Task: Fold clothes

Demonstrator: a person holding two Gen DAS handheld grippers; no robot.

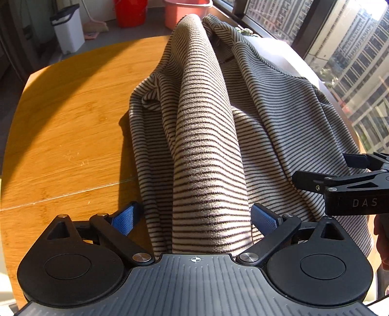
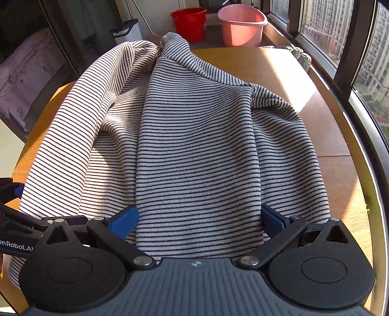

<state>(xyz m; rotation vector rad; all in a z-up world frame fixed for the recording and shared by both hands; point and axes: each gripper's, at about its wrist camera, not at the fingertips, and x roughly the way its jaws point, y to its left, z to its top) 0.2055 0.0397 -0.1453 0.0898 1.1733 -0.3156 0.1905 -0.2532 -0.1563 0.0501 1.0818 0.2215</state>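
Observation:
A beige garment with thin dark stripes (image 1: 243, 102) lies across a round wooden table (image 1: 60, 116). My left gripper (image 1: 194, 218) has a raised fold of the garment between its blue pads, which stand wide apart with cloth draped over them. My right gripper (image 2: 198, 221) likewise holds the near hem of the garment (image 2: 194, 145) between its spread blue pads. The right gripper also shows at the right edge of the left wrist view (image 1: 340, 182); the left gripper shows at the left edge of the right wrist view (image 2: 12, 211).
Beyond the table stand a red bucket (image 2: 190, 23), a pink basin (image 2: 242, 28) and a white bin (image 1: 66, 26). A window with dark frames (image 2: 345, 60) runs along the right side. The table (image 2: 304, 97) has a seam near its front.

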